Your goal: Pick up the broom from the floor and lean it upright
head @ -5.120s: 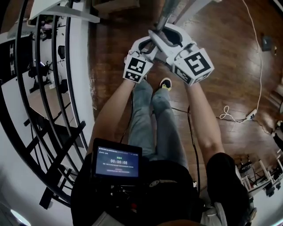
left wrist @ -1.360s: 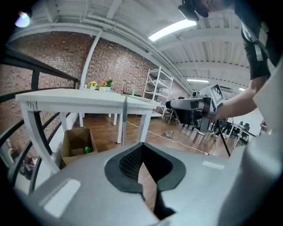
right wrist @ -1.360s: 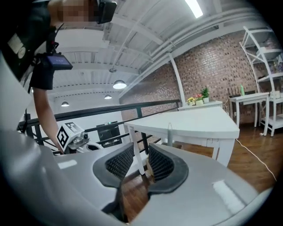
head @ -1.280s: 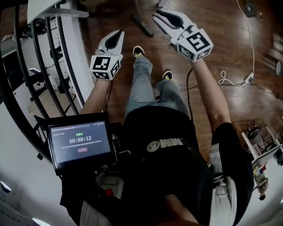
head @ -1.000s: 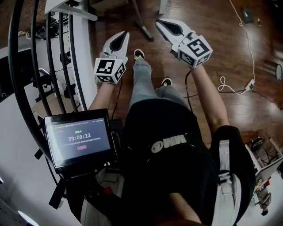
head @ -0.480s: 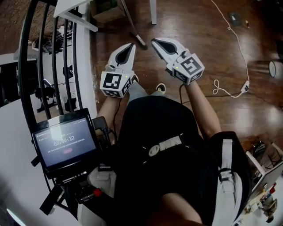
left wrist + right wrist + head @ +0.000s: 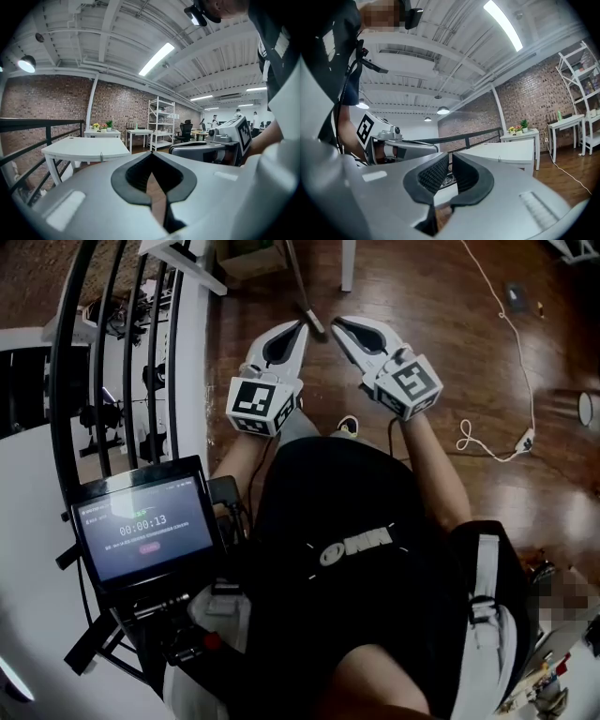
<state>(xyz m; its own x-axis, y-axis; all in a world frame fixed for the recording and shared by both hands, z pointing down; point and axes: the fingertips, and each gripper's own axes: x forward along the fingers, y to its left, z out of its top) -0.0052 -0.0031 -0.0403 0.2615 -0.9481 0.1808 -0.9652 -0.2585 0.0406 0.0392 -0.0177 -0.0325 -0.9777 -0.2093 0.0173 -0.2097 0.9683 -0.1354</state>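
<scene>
A thin dark broom handle [image 7: 302,287] slants across the wooden floor at the top of the head view, past both grippers and touching neither. Whether it leans on anything I cannot tell. My left gripper [image 7: 301,326] is held in front of the chest, shut and empty; in its own view the pads [image 7: 151,157] meet at the tips. My right gripper [image 7: 338,324] sits beside it, jaws just starting to part, with only a slit and nothing between the pads [image 7: 451,157]. Each gripper sees the other: right gripper [image 7: 206,147], left gripper [image 7: 393,145].
A white table [image 7: 178,259] and black railing [image 7: 112,352] lie to the left. A white table leg [image 7: 347,263] stands near the handle. A white cable [image 7: 506,334] runs over the floor at right. A tablet [image 7: 141,521] hangs at the person's chest.
Both grippers, which held the broom handle five seconds ago, are empty. Over the last second they rose and drew together near the chest.
</scene>
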